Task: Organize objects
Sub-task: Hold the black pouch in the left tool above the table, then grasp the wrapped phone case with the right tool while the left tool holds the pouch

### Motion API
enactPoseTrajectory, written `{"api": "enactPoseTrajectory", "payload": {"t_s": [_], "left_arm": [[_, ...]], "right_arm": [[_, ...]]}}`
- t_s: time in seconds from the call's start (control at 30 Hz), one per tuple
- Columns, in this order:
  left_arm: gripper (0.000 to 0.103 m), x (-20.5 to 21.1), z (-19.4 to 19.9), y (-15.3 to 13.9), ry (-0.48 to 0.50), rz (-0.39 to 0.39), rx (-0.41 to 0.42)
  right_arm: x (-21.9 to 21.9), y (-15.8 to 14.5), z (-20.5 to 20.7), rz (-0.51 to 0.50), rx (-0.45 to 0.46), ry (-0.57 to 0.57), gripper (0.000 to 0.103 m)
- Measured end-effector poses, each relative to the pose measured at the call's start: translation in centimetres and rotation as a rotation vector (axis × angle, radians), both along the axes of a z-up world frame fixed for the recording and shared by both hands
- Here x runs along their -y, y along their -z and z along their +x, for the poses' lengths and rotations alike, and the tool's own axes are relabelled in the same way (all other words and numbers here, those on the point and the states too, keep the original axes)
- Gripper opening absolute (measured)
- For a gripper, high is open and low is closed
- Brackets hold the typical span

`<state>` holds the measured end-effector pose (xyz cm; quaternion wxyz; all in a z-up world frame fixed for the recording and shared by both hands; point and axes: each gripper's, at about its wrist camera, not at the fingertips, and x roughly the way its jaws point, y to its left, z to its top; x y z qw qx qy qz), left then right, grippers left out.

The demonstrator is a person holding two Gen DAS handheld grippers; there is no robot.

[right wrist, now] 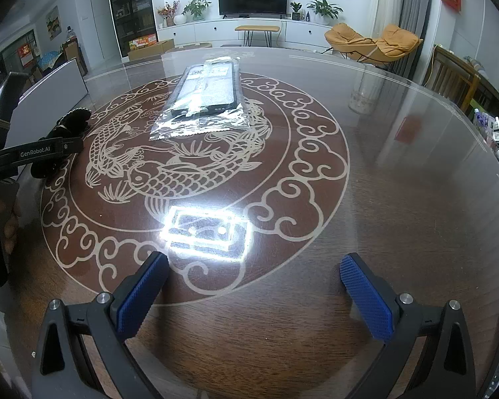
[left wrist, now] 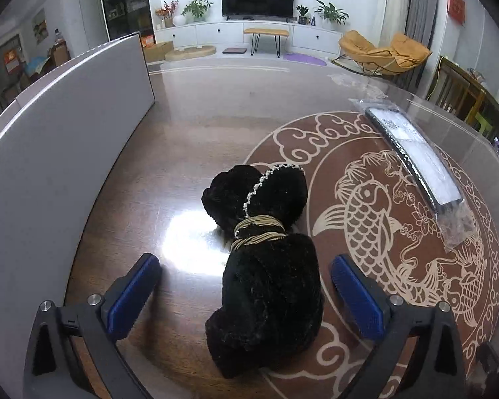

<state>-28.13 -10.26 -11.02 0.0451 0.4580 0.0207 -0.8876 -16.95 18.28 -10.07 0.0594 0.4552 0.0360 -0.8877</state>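
A black fuzzy bow-shaped hair clip (left wrist: 266,266), wrapped at its middle with gold cord and edged with pearls, lies on the glass-topped table. My left gripper (left wrist: 246,282) is open, its blue pads on either side of the clip's near lobe, not touching it. A black phone case in a clear plastic bag (left wrist: 415,163) lies to the right. In the right wrist view the bagged case (right wrist: 206,93) lies far ahead and the clip (right wrist: 66,123) shows at far left, partly hidden by the left gripper's body. My right gripper (right wrist: 254,279) is open and empty above bare table.
A grey upright panel (left wrist: 66,133) stands along the table's left side. The table (right wrist: 382,183) has a round fish-and-cloud pattern under glass with a bright lamp reflection. Behind the table are a TV cabinet, a bench and an orange chair.
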Motion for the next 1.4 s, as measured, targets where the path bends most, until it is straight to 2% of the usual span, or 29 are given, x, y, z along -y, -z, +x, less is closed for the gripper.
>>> {"api": "enactPoseTrajectory", "payload": {"t_s": [0.87, 0.97, 1.03, 1.1, 1.17, 1.23, 1.4], "left_arm": [[0.103, -0.3, -0.1, 0.1, 0.0, 0.001, -0.002], [0.103, -0.3, -0.2, 0.1, 0.0, -0.001, -0.002], [0.103, -0.4, -0.2, 0.1, 0.0, -0.001, -0.002], [0.103, -0.4, -0.2, 0.2, 0.0, 0.0, -0.002], [0.103, -0.4, -0.2, 0.2, 0.0, 0.0, -0.002], [0.103, -0.4, -0.2, 0.2, 0.0, 0.0, -0.002], [0.103, -0.4, -0.2, 0.2, -0.001, 0.0, -0.002]], "right_arm": [[0.0, 0.0, 0.0, -0.002, 0.0, 0.0, 0.103], [-0.6, -0.7, -0.5, -0.071, -0.014, 0.013, 0.103], [-1.2, -2.7, -2.1, -0.128, -0.079, 0.037, 0.103], [-0.5, -4.9, -5.6, -0.148, -0.116, 0.035, 0.103], [0.9, -5.4, -10.0, -0.164, -0.067, 0.01, 0.103], [2.2, -4.3, -14.5, -0.175, 0.017, 0.011, 0.103], [5.1, -1.6, -20.9, -0.074, 0.104, 0.006, 0.103]]}}
